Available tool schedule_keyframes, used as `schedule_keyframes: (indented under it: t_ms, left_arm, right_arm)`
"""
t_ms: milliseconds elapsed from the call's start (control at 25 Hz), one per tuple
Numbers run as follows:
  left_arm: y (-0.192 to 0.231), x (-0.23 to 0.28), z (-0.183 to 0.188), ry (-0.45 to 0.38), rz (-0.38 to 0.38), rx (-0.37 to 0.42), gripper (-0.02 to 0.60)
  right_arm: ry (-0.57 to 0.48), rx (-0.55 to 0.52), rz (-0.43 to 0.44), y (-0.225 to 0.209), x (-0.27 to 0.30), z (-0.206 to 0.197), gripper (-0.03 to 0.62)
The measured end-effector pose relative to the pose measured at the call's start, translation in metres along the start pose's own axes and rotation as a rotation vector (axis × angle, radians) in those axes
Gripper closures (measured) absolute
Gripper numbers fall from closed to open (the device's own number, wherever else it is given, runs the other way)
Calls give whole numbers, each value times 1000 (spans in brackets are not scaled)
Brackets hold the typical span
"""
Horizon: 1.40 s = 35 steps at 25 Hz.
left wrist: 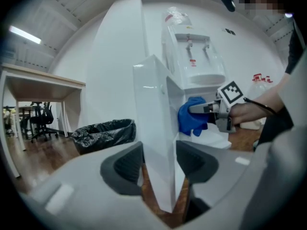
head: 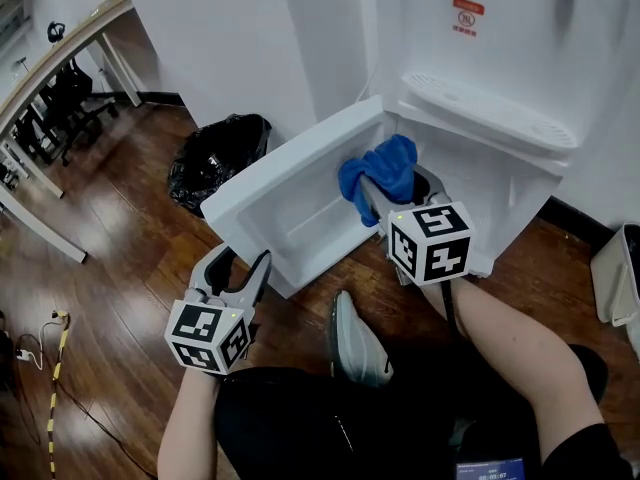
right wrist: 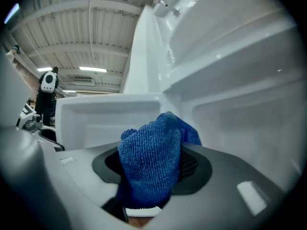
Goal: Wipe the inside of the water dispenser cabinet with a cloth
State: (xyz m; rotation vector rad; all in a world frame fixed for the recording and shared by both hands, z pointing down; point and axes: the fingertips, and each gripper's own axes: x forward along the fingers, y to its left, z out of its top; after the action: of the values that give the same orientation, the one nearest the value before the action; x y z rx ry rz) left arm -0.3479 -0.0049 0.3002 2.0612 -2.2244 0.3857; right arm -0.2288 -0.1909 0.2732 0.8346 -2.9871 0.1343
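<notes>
Blue cloth (head: 390,163): bunched in my right gripper (head: 378,200), pads clenched on it, right at the mouth of the cabinet (head: 470,168).
Left gripper (head: 245,273): pinched on the free edge of the door (head: 290,193), I'd say so it can't swing back into my way.
Angle: cabinet sits low under the water dispenser (head: 500,48), hence reaching in roughly level.
Progress: guessing barely begun, cloth isn't pressed on an inner wall yet.

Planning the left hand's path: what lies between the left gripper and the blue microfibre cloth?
The open white plastic cabinet door, its edge between the left gripper's jaws; the head view shows it.
</notes>
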Motion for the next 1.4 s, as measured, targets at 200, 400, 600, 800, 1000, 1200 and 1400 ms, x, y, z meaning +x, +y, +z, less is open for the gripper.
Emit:
schedule_keyframes:
  t_ms: [200,400,600,800,1000,1200,1400]
  left_arm:
    - [2,1,2,-7,3,-16,363]
    - [1,2,1,-17,-10,-10,363]
    - [2,1,1,-19,-10,-7,362]
    - [3,2,-7,12,-12,-18,362]
    - [2,13,-35,157,-28,-4,327]
    - [-2,13,-40,186,-46,1,374]
    - [-3,6,-37,172,-58,17,377]
  right_arm:
    - [30,120,294,121,7,-2,365]
    - [11,227,470,193,-16,9,365]
    - [-7,111,492,193,-24,5,365]
    - [16,-40,256,90,5,-11,365]
    - [74,-37,10,-17,1,-31,365]
    - [82,-1,-147,-53,-9,-44,365]
    - [135,-22,84,45,6,-64,365]
